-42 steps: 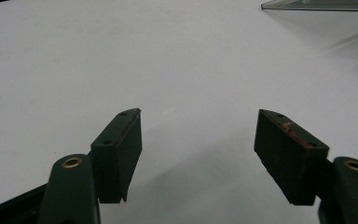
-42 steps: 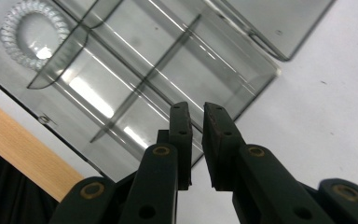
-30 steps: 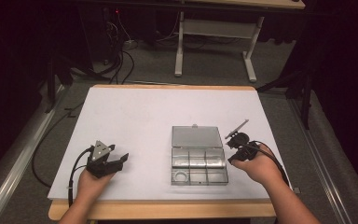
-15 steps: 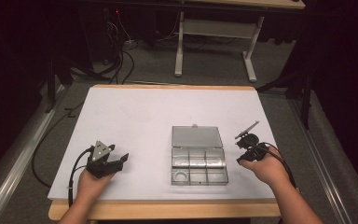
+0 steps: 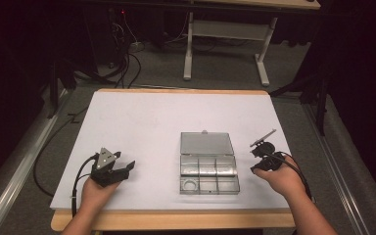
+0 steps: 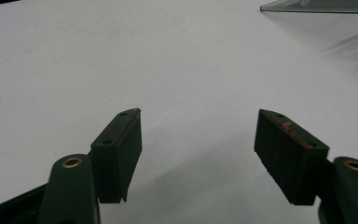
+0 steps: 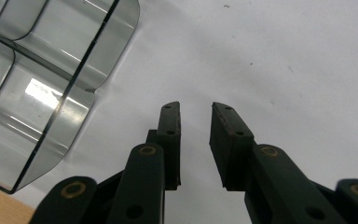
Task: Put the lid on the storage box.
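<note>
A clear plastic compartment box (image 5: 208,175) lies open in the middle of the white table sheet (image 5: 142,122), its lid (image 5: 206,143) laid flat behind it. Its compartments look empty. My left gripper (image 5: 123,168) rests on the sheet well to the box's left; in the left gripper view (image 6: 198,114) its jaws stand wide open over bare white surface. My right gripper (image 5: 260,152) sits just right of the box. The right gripper view shows it (image 7: 193,106) open by a narrow gap with nothing between, and the box's corner (image 7: 37,88) lies to its left.
The table's wooden front edge (image 5: 176,219) runs close to both hands. A cable (image 5: 78,181) trails from the left gripper off the front. Beyond the table are a dark floor, cables and a white desk frame (image 5: 225,44).
My right gripper has moved a little to the right, away from the box's side. The left gripper and the box have stayed put.
</note>
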{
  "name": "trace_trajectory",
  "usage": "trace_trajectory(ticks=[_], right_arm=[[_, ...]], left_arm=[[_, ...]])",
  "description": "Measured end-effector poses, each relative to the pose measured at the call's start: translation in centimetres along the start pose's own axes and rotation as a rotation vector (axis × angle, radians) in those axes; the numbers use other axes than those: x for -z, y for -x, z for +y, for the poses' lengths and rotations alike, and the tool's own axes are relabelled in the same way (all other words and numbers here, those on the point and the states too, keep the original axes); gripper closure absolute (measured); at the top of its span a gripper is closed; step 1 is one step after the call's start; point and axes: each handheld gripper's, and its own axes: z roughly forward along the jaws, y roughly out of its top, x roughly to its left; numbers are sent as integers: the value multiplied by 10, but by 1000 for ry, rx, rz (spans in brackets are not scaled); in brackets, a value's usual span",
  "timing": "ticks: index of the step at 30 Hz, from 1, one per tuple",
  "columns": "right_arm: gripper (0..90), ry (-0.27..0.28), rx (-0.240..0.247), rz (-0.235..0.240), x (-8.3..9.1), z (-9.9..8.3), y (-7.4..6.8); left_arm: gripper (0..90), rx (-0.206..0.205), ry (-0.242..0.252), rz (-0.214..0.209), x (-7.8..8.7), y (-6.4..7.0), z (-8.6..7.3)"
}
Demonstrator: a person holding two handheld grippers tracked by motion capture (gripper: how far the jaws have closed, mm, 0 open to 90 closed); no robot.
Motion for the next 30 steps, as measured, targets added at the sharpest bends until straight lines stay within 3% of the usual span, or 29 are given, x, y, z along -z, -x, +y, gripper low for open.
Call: trace_trajectory(ticks=[12,23,26,30], right_arm=[[701,50,-6,-3,-14,-9,2],[693,198,-51,-11,-28,-25,0],[691,240,-83,-15,-30,-29,0],[690,303,-82,-21,-32,-34,-1]], left_arm=[[326,-2,0,5,0,0,0],[329,-1,-2,4,0,0,0],[328,-3,-5,3,0,0,0],[328,-1,-6,3,-1,0,0]])
